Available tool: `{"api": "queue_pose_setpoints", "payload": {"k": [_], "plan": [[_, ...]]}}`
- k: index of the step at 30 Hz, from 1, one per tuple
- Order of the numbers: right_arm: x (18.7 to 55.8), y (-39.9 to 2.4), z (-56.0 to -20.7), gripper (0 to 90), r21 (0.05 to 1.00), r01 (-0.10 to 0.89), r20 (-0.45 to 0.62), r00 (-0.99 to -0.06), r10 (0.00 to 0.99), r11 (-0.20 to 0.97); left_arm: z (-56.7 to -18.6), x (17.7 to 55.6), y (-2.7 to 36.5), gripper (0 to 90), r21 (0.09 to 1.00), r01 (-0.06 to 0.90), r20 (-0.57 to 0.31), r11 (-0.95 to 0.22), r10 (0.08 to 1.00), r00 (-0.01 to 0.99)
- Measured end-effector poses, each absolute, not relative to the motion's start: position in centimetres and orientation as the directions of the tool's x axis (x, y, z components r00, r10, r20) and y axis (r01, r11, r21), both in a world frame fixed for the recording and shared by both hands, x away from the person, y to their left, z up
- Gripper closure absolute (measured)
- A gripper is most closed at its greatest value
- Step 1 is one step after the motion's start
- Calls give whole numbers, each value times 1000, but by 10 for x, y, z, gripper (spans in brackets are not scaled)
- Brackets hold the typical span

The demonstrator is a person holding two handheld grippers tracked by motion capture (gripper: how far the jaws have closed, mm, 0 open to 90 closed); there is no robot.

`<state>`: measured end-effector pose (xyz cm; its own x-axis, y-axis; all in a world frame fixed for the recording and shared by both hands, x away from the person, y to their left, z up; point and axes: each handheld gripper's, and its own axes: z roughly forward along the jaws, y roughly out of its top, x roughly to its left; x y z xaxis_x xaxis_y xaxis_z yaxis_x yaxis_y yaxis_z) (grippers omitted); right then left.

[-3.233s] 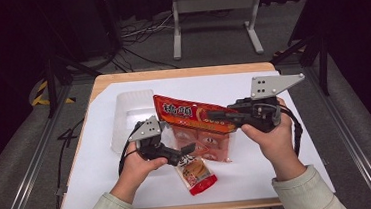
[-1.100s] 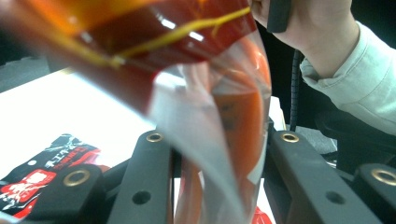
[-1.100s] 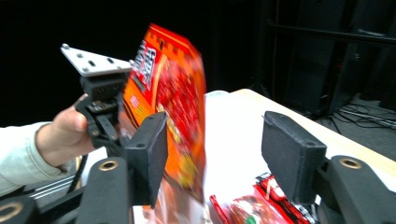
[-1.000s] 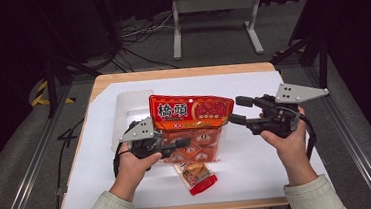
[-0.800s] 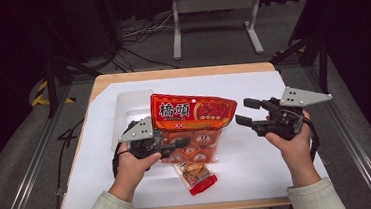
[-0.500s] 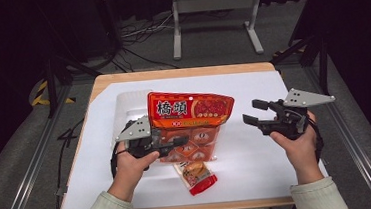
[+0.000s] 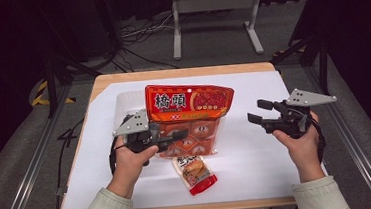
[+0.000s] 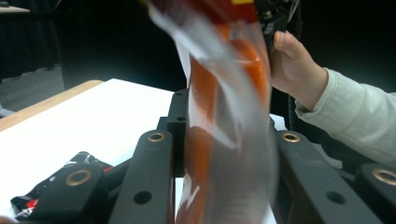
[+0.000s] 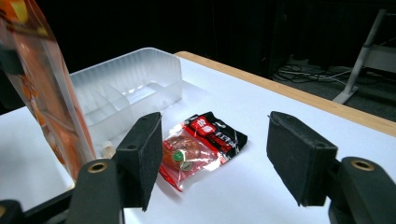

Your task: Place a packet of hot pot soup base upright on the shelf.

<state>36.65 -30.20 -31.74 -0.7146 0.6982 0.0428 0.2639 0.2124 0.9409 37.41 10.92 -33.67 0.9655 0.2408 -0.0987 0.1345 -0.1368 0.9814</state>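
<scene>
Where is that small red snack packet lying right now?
In the high view the small red snack packet lies flat on the white table cover, near the front edge, just below the big orange bag held up by the left gripper.

A small red-and-black snack packet (image 7: 195, 173) lies flat on the white sheet (image 7: 258, 164) near my edge of the wooden table (image 7: 171, 74). Farther off on the left sits a clear plastic tray (image 7: 122, 105) with dividers; something small may lie in one compartment, but I can't tell. Beyond the table, a grey metal stand (image 7: 213, 4) and loose cables (image 7: 138, 33) rest on the floor.
</scene>
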Motion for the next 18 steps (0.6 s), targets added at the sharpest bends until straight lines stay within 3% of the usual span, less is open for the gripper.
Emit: {"api": "queue_pose_setpoints", "payload": {"k": [18], "plan": [[379, -321, -337, 352, 924, 335, 89, -657, 749, 184, -295, 397, 114, 707, 985, 83, -33, -149, 311, 950]]}}
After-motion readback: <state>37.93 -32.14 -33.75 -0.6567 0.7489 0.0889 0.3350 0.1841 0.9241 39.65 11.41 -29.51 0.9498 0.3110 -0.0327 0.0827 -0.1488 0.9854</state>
